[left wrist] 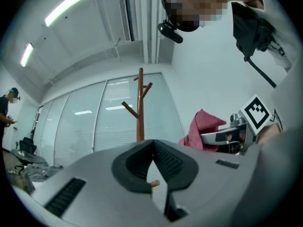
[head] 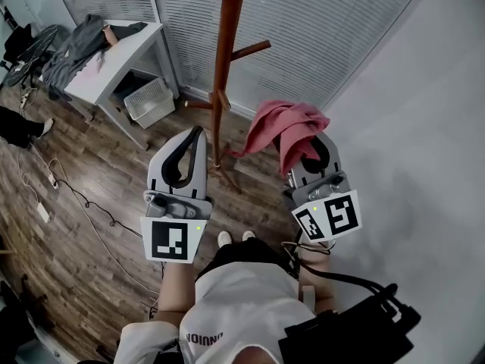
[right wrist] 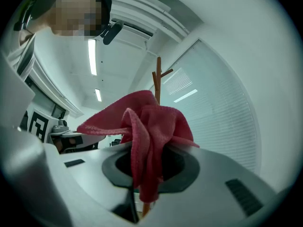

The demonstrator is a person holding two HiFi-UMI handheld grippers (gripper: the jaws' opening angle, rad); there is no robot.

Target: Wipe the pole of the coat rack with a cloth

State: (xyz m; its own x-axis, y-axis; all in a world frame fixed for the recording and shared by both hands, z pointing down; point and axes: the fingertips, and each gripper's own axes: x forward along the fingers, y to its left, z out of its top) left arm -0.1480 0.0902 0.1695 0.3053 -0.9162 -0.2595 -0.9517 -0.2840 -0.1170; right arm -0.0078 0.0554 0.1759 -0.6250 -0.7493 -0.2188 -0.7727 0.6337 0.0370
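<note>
Right claw [head: 305,149]: clamped on the red cloth [head: 279,123], which is bunched and floppy.
Left claw [head: 198,133]: tips together, nothing held.
Pole [head: 225,59]: ahead, between both claws, cloth not touching it.
Risk: the cloth snags a peg [head: 250,50] and pulls free; the unsteadied coat rack rocks.

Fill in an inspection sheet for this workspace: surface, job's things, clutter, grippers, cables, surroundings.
Surface: wood floor; no bench in use.
Job's things: brown coat rack upright, its pegs bare; pink cloth bunched in the right gripper, not seen touching the pole.
Clutter: white table with grey clothes heaped on it; white basket beneath it.
Grippers: left gripper shut, empty; right gripper shut on the cloth.
Cables: lead and power strip on the floor, to the person's left.
Surroundings: blinds, white wall, a second person far off.
</note>
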